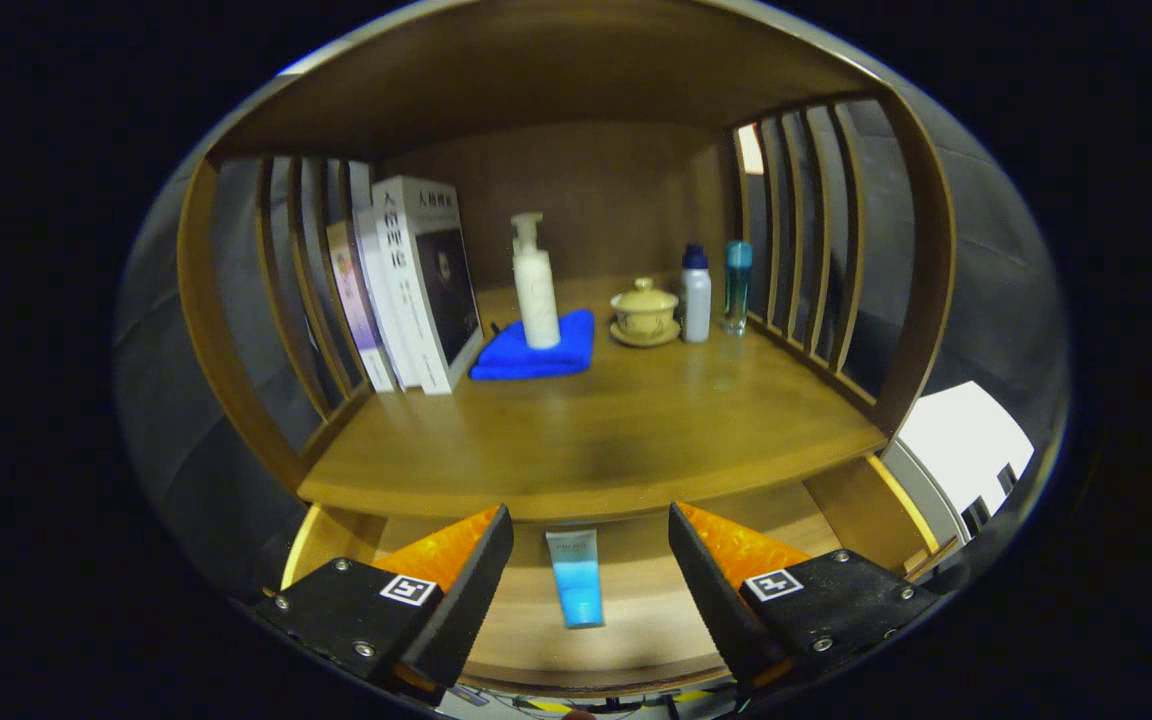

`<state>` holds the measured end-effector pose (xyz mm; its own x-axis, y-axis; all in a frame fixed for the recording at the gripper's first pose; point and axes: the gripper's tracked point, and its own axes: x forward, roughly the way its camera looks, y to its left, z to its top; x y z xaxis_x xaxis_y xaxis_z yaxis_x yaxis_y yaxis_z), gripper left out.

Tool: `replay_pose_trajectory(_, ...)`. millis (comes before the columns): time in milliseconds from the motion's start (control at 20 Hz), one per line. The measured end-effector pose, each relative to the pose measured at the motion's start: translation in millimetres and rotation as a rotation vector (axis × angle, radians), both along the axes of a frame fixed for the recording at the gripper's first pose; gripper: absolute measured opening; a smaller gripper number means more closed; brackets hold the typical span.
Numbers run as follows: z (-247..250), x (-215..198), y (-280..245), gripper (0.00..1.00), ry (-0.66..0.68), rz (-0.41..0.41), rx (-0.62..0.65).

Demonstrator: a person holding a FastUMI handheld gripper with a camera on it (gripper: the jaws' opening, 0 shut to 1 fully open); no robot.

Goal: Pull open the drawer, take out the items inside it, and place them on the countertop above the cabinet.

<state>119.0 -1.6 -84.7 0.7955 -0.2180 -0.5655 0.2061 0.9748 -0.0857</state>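
From the camera riding on my gripper (591, 560), I see my two fingers spread wide apart with nothing clamped between them. Lying flat between them, in the pulled-open drawer (636, 610), is a blue and pale tube (575, 578), its length running away from me; neither finger touches it. Just ahead of the fingertips runs the front edge of the countertop (596, 440), whose near part is bare wood. Well beyond my fingers, toward the back of the cabinet, a white pump bottle (534, 285) stands upright on a folded blue cloth (536, 348). To the left of it, books (416, 285) lean against the slatted side. To the right sits a lidded yellow cup (644, 312) on its saucer, then a white bottle (696, 295) and a teal bottle (737, 285), both upright.
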Motion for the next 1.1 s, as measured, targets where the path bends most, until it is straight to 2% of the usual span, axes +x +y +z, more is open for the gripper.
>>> replay_pose_trajectory(300,-55.9,2.5,8.7,0.96,0.197,-0.055,0.064)
replay_pose_trajectory(550,-88.4,1.6,2.2,0.96,0.351,-0.111,0.069)
replay_pose_trajectory(850,-125.0,-1.7,9.8,0.94,0.513,-0.088,0.072)
replay_pose_trajectory(1100,-137.7,-8.7,5.6,0.87,0.582,-0.126,0.086)
